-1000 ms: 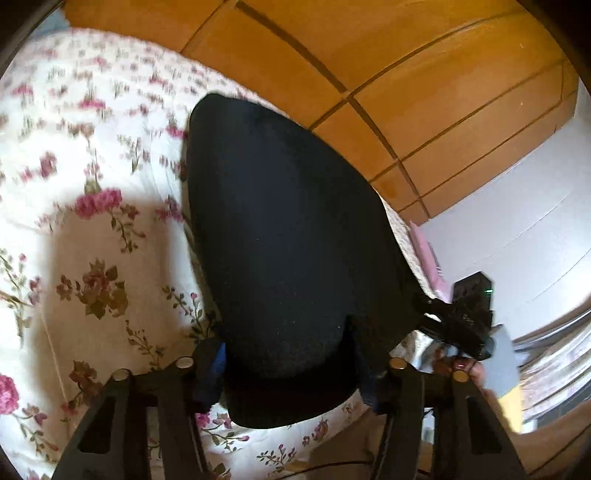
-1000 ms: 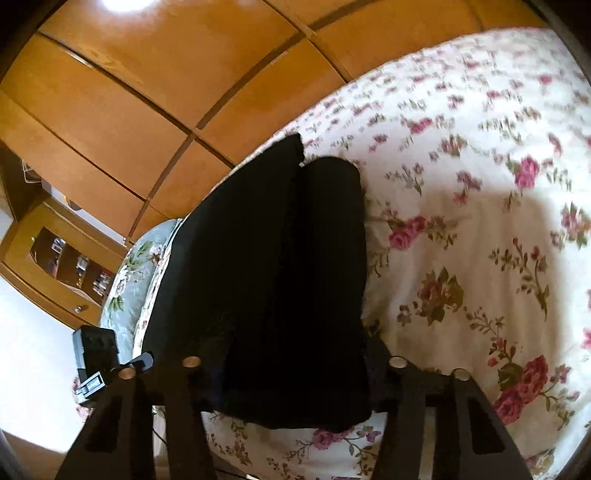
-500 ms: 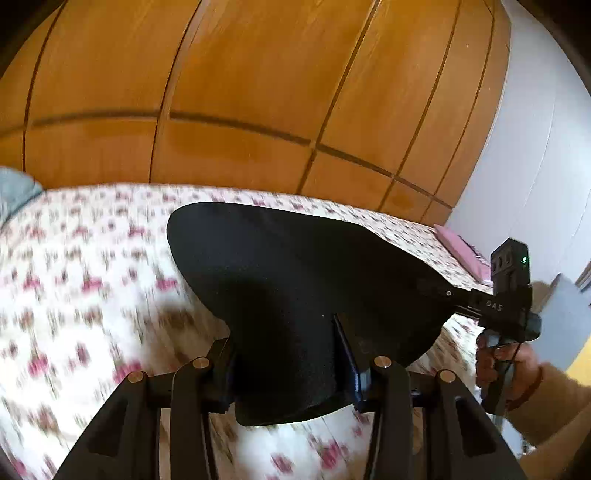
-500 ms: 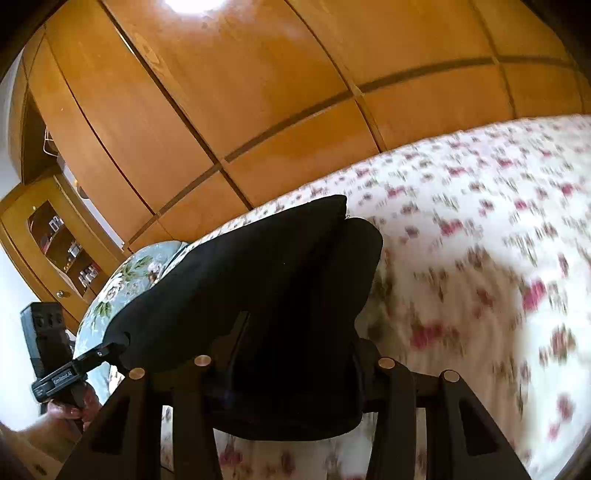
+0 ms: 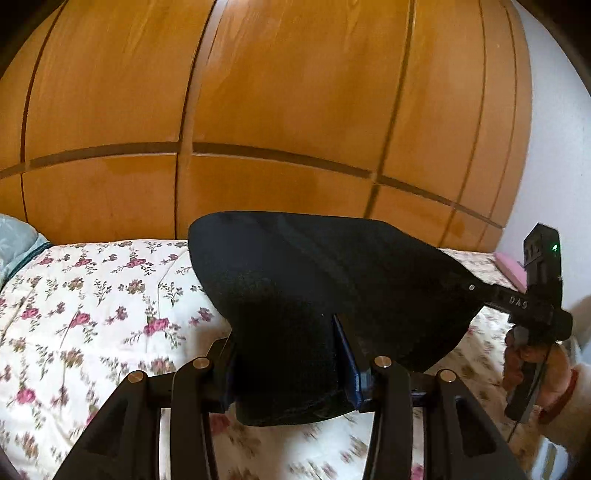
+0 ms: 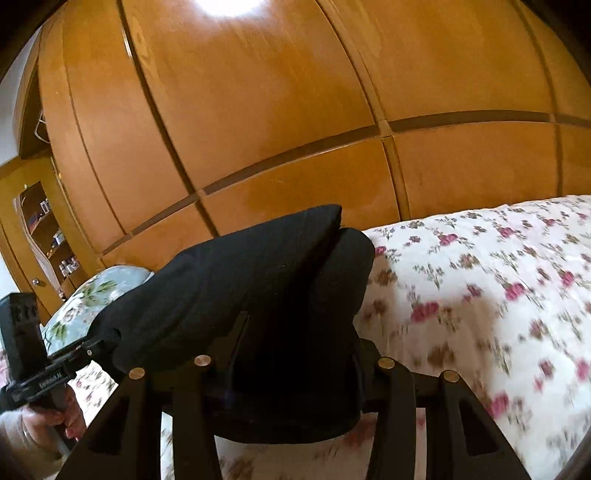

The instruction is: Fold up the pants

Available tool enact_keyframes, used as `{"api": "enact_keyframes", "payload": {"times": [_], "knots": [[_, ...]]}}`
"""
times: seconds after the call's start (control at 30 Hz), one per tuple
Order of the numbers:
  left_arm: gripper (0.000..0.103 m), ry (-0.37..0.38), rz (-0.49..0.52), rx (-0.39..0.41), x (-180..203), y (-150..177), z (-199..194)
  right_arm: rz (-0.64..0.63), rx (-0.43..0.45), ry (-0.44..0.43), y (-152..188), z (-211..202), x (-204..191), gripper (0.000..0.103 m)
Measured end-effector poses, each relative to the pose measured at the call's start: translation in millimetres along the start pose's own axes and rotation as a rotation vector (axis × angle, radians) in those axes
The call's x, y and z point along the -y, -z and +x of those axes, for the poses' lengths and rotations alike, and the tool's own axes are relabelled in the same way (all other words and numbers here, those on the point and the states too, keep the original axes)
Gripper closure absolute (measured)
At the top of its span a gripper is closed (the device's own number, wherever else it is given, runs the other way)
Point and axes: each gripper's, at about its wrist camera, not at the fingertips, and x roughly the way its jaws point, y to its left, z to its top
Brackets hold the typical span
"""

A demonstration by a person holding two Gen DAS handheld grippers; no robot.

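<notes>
Pants (image 5: 332, 280) are hanging over the bed (image 5: 92, 302), each hand-held gripper (image 5: 291, 369) (image 6: 291, 373) clamping one end.

Warm indoor light filled both views, and a bright white glare patch (image 6: 227, 5) sat on the glossy wooden wardrobe panels (image 6: 258, 110) at the top of the right wrist view (a lamp's reflection, its source unseen). The black pants (image 5: 314, 295) read as a nearly featureless dark mass with little fabric detail, and the floral bedspread (image 6: 498, 295) smeared into motion blur toward the lower edges of both pictures while staying sharper farther off. Fisheye distortion bowed the panel seams into curves, and dark vignetting cut the corners.
</notes>
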Motion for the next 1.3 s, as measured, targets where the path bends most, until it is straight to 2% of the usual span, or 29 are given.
{"api": "enact_keyframes", "payload": {"times": [0.07, 0.13, 0.2, 0.3, 0.37, 0.43, 0.47, 0.6, 0.73, 0.77, 0.93, 1.03, 1.07, 1.17, 1.3], "knots": [[0.056, -0.001, -0.009, -0.032, -5.4, 7.7, 15.7, 0.01, -0.023, 0.02, -1.0, 17.8, 9.2, 0.057], [0.049, 0.013, -0.058, -0.103, -17.0, 17.4, 34.6, 0.032, -0.065, 0.054, 5.7, 31.5, 17.6, 0.054], [0.025, 0.035, -0.158, -0.145, -36.1, 20.5, 42.9, 0.09, -0.105, 0.088, 15.0, 40.8, 31.5, 0.041], [0.015, 0.072, -0.244, -0.184, -53.2, 25.1, 50.8, 0.144, -0.113, 0.087, 17.1, 42.6, 42.3, 0.033], [0.014, 0.097, -0.282, -0.192, -60.3, 27.9, 52.5, 0.141, -0.114, 0.094, 16.7, 43.2, 42.2, 0.032], [0.014, 0.08, -0.276, -0.19, -57.3, 27.7, 50.3, 0.132, -0.109, 0.104, 16.2, 41.9, 40.8, 0.028], [0.014, 0.064, -0.267, -0.185, -53.8, 27.3, 46.9, 0.133, -0.109, 0.113, 16.3, 41.5, 40.4, 0.023], [0.015, -0.103, -0.173, -0.115, -27.3, 27.6, 25.5, 0.146, -0.104, 0.153, 18.0, 33.8, 35.4, 0.009], [0.015, -0.259, -0.071, -0.012, 2.6, 28.9, 2.2, 0.149, -0.065, 0.219, 24.2, 15.9, 29.6, 0.005], [0.015, -0.276, -0.064, -0.002, 6.5, 29.5, -0.1, 0.138, -0.043, 0.239, 27.0, 7.5, 23.2, 0.002], [0.015, -0.269, -0.096, -0.013, 24.1, 40.4, -9.5, 0.044, 0.017, 0.279, 41.0, -20.5, -13.3, 0.001], [0.015, -0.354, -0.097, -0.035, 34.1, 46.6, -10.7, 0.011, 0.024, 0.288, 55.1, -30.6, -34.5, 0.001], [0.016, -0.355, -0.096, -0.033, 36.3, 48.9, -12.1, 0.001, 0.027, 0.304, 61.4, -34.1, -42.4, 0.001], [0.016, -0.299, -0.092, 0.017, 41.7, 55.5, -25.1, -0.064, 0.064, 0.342, 70.8, -45.8, -63.6, 0.001], [0.016, -0.321, -0.076, 0.099, 48.1, 60.2, -42.8, -0.097, 0.059, 0.348, 80.6, -49.8, -78.4, 0.001]]}}
